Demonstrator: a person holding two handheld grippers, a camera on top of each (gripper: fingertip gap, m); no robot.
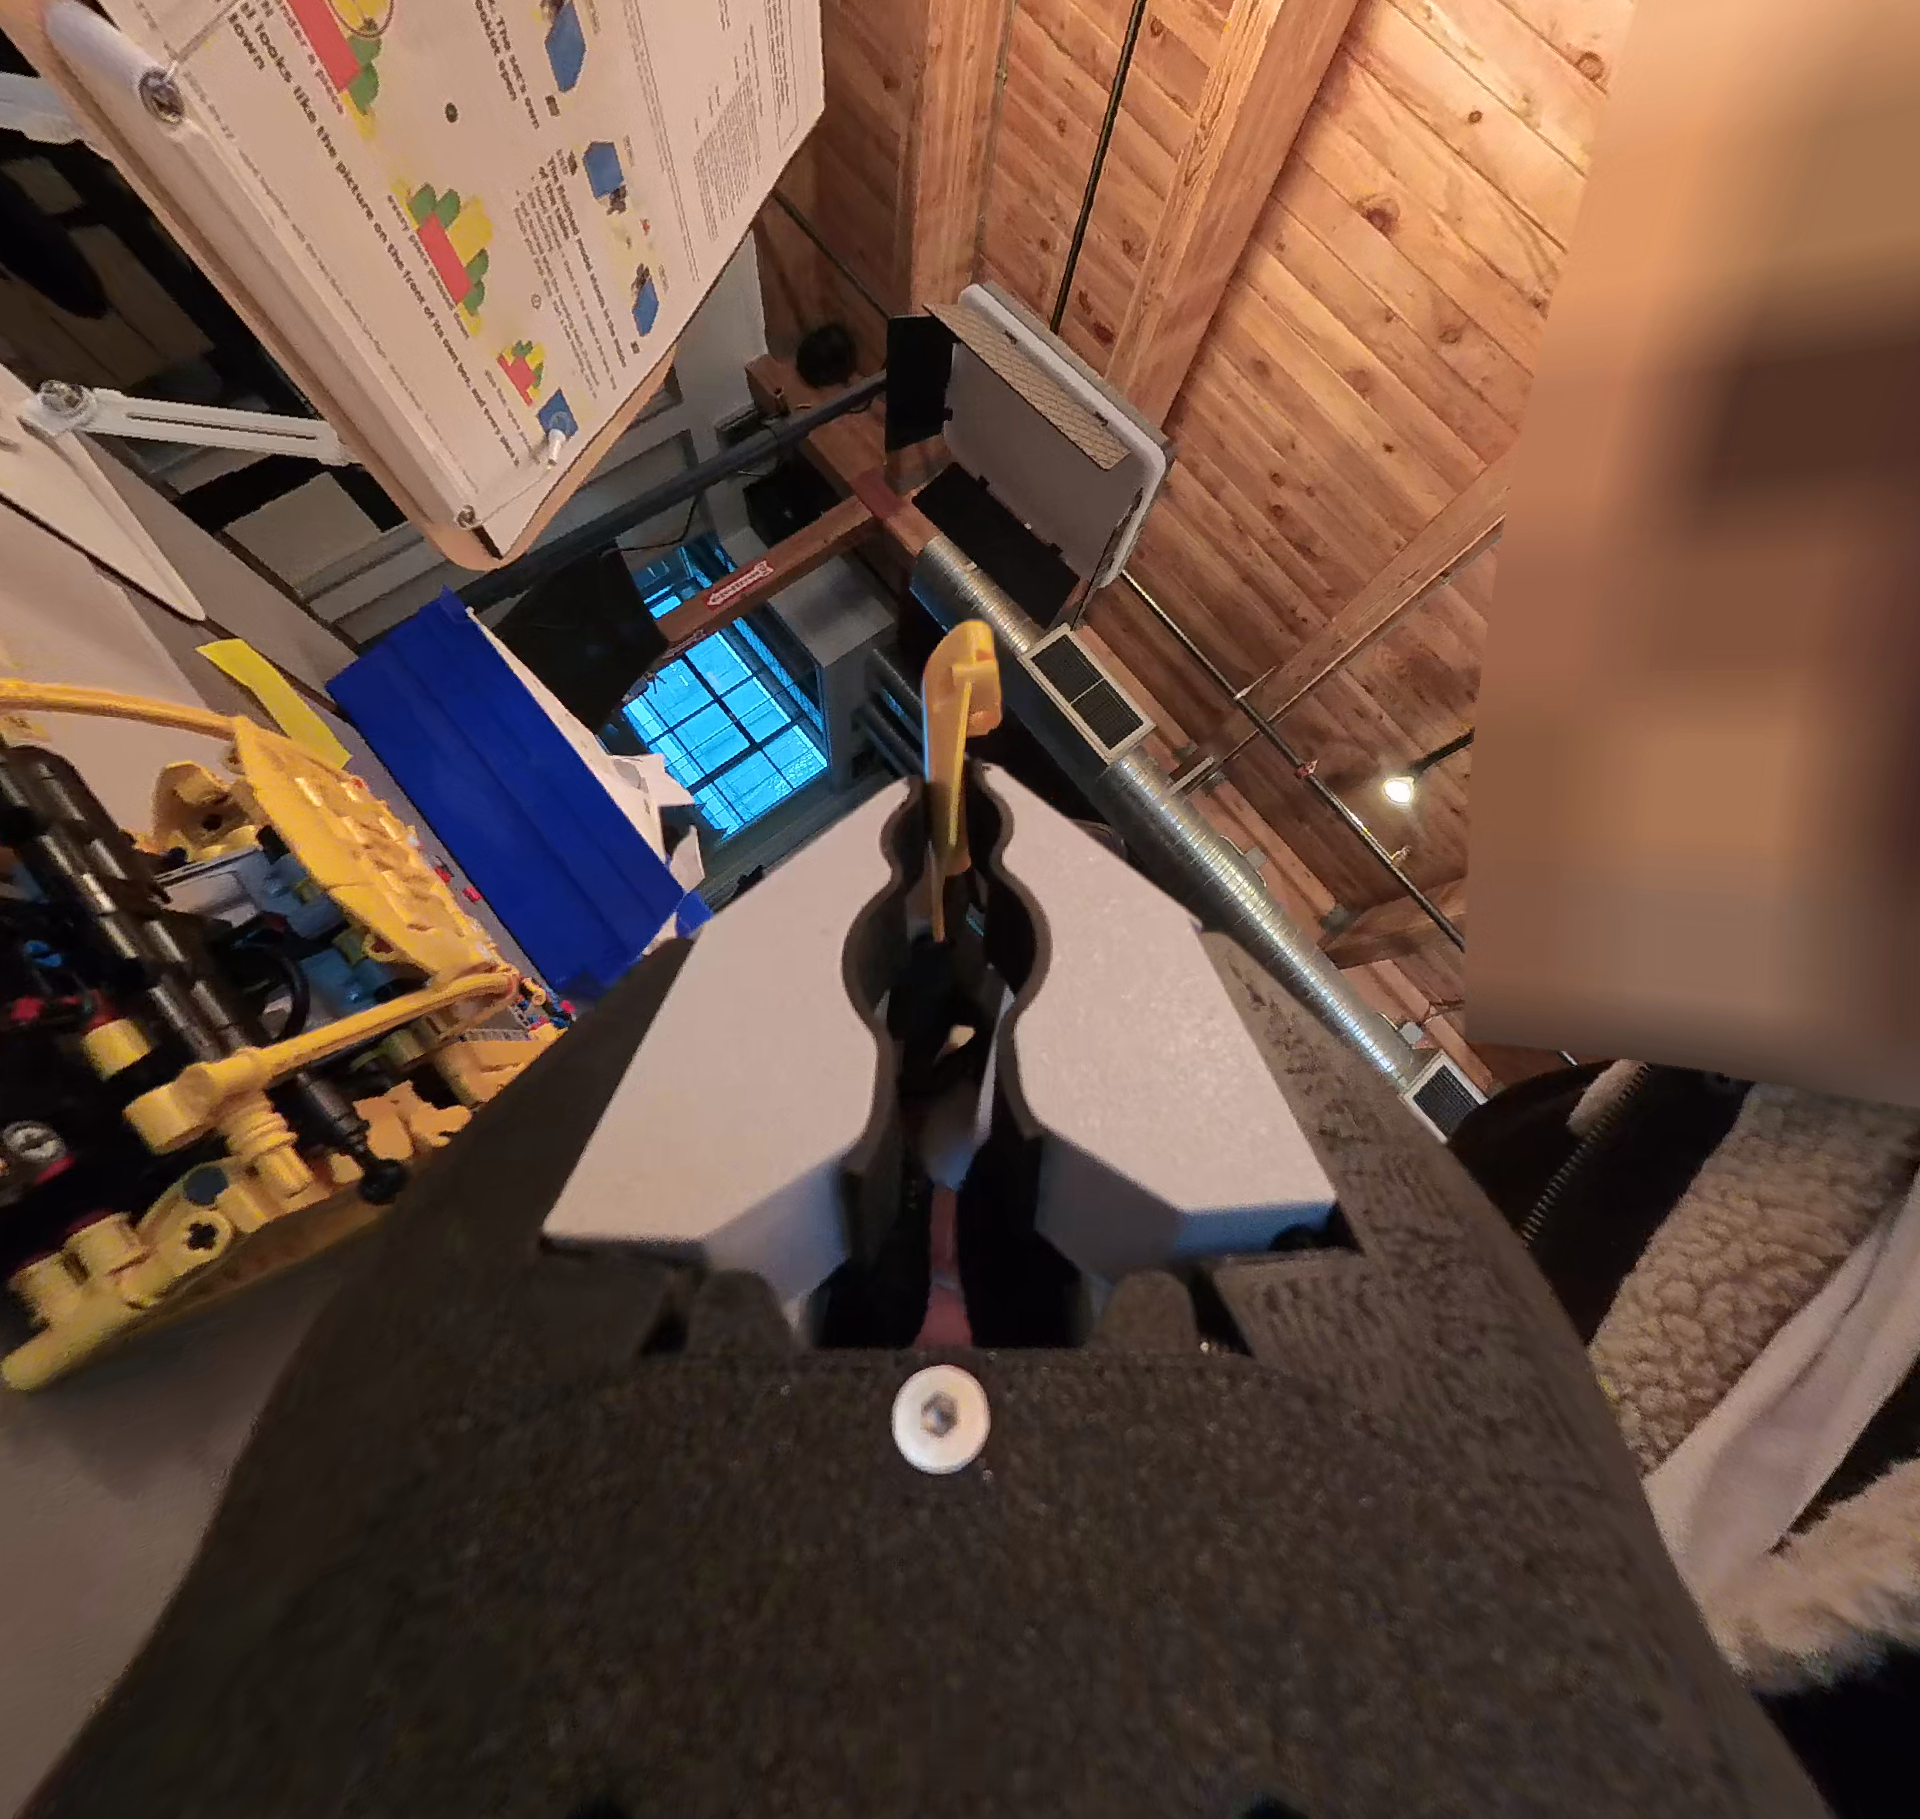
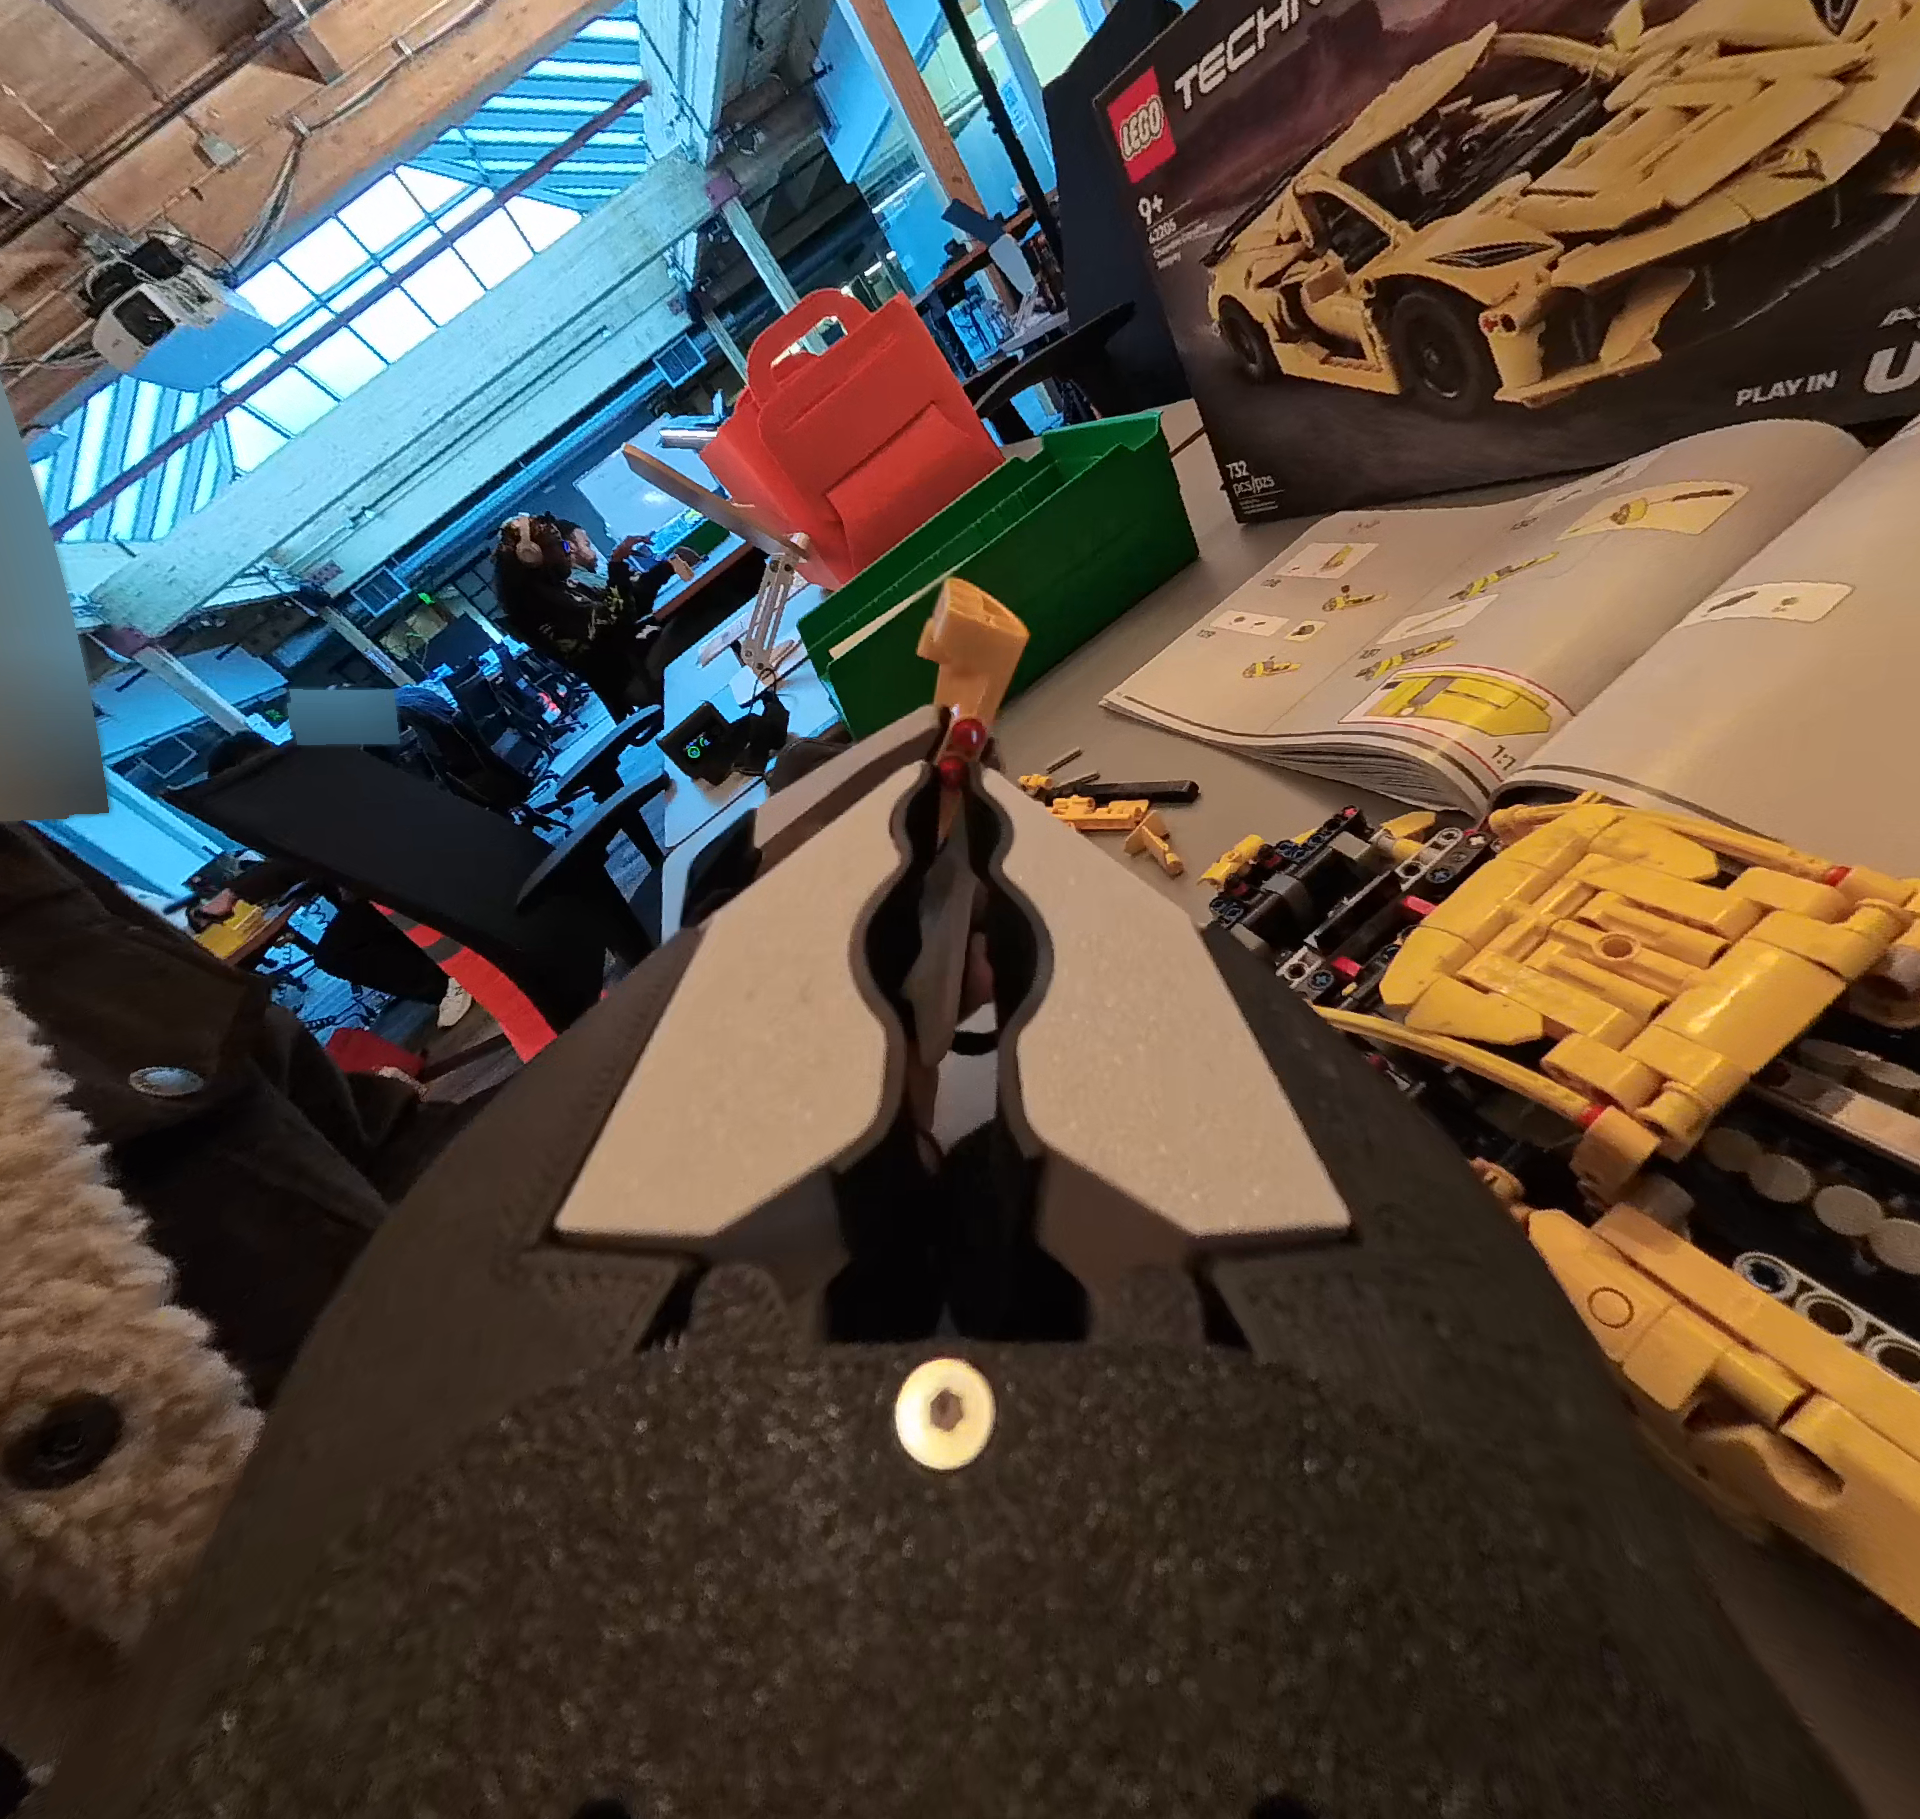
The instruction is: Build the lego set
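The left gripper (image 1: pixel 948 803) is raised and tipped steeply upward, so that its view looks past the fingertips to a wooden plank ceiling (image 1: pixel 1299 211) and a silver duct (image 1: pixel 1195 834); its jaws are pressed together on a thin yellow lego piece (image 1: pixel 954 720), which stands nearly upright out of the tips at the centre of the frame. At the left edge of that view the half-built yellow lego car (image 1: pixel 260 990) lies on the grey table (image 1: pixel 62 1520), with a blue bin (image 1: pixel 499 793) just behind it and a printed instruction board (image 1: pixel 447 159) on a white bracket in the upper left. The right gripper (image 2: pixel 951 761) is held lower and tilted, pointing out over the table toward the room; its jaws are closed on a tan-yellow lego piece with a red pin (image 2: pixel 968 668), the blocky head of the piece sticking out above the tips at centre frame. In the lower right of that view the yellow car (image 2: pixel 1621 1021) sits close beside the gripper, with loose yellow and black parts (image 2: pixel 1117 813) scattered on the table just ahead of the fingertips. An open instruction booklet (image 2: pixel 1455 647) lies at the right, the set's box (image 2: pixel 1507 190) stands behind it in the upper right, and a green bin (image 2: pixel 1018 543) holding a red bag (image 2: pixel 852 439) sits above centre. A fleece-lined dark sleeve (image 2: pixel 125 1198) fills the lower left.
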